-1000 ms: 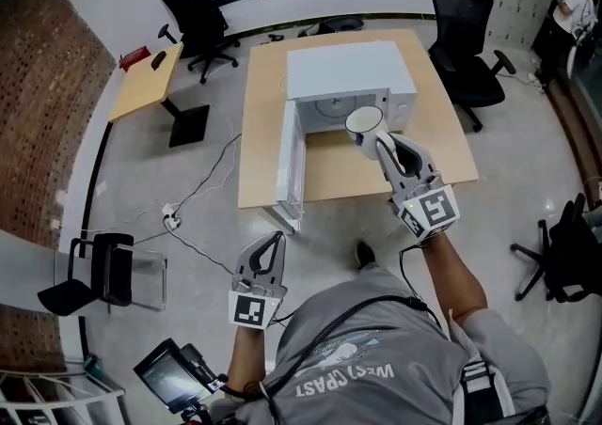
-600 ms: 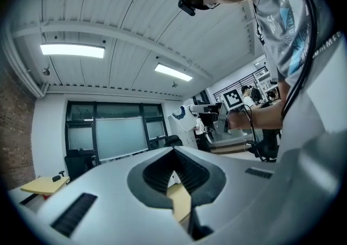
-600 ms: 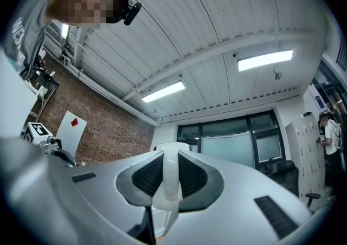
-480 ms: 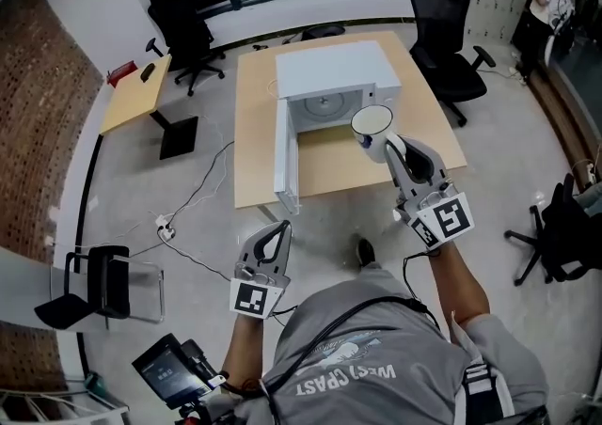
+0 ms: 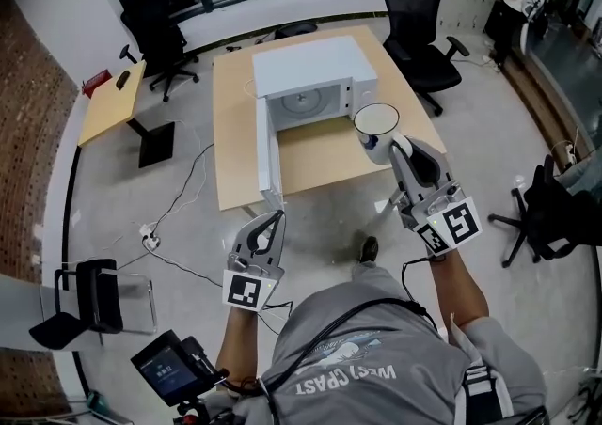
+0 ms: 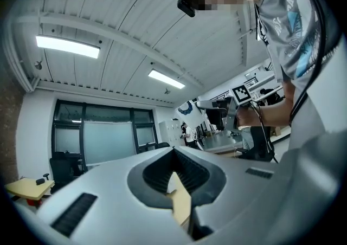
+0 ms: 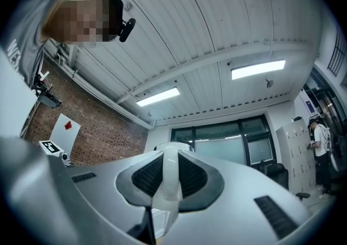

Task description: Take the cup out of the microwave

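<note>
**Cup drawn clear of the microwave**

Since a second ago, the right gripper has carried the cup away from the oven's mouth and towards the person. The left gripper has barely shifted.

Head view: the white cup hangs upright above the wooden counter, at about 4 o'clock from the microwave and apart from it. The microwave's door stands swung open at the oven's left. The left gripper hovers off the counter's near edge, at 6 o'clock from the door, above the floor.

Left gripper view: the jaws' tips meet and grip nothing; only a strip of counter shows through the hollow between the pads. At 2 o'clock the cup shows in the distance.

Right gripper view: the jaws are clamped on a white part of the cup, which stands upright between the ribbed pads.
</note>
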Motion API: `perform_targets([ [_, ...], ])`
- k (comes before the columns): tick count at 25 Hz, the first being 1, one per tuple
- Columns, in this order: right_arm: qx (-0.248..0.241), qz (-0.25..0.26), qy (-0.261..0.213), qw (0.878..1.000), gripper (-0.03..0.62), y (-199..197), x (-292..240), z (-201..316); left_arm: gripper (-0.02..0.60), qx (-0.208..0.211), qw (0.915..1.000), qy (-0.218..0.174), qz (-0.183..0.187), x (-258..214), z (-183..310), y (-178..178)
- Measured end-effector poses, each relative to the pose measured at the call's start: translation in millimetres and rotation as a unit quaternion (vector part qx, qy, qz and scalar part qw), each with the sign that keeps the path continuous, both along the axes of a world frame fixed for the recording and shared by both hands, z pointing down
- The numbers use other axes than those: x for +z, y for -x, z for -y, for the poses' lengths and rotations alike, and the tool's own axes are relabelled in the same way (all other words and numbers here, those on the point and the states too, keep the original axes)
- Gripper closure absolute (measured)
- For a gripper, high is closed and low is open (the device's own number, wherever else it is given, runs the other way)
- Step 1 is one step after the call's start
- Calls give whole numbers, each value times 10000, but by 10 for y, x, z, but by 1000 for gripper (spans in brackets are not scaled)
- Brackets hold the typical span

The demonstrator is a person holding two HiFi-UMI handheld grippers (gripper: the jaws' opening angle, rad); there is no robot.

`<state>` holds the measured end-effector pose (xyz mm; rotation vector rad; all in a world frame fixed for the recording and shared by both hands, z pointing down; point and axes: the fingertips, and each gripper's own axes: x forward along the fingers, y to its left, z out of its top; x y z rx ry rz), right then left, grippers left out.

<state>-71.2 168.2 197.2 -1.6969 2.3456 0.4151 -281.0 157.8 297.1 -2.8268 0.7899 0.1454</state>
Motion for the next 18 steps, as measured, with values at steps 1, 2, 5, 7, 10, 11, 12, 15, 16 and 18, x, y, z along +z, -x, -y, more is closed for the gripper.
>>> perform_targets([
  [1,17,14,8,10000,528,-5,-3,-12,555,39,10000,18,-1,2,26,-8],
  [2,32,27,12,10000,528,-16,-7,-24,555,80,10000,46,-3,5,55,-19],
  [5,43,96,8,9999,528,-100,-44,-78,555,185,9996,204,-46,-8,139,-88],
  [7,49,153,9,9999,528,-183,-64,-101,555,217,9994,251,-64,-29,210,-143],
  [10,106,267,-2,9996,528,-371,-58,-96,555,238,9993,293,-61,-22,327,-265],
  [11,138,314,-20,9994,528,-449,-51,-93,555,251,9992,305,-23,-1,365,-318],
  [12,175,363,-37,9992,528,-528,-41,-84,555,263,9992,306,38,29,412,-379],
  [15,271,462,-11,9986,528,-750,22,-35,555,281,9990,316,164,102,572,-577],
  [16,298,468,17,9985,528,-812,51,-19,555,287,9989,331,164,111,613,-636],
  [18,360,477,59,9982,528,-937,103,8,555,308,9988,345,163,105,679,-746],
])
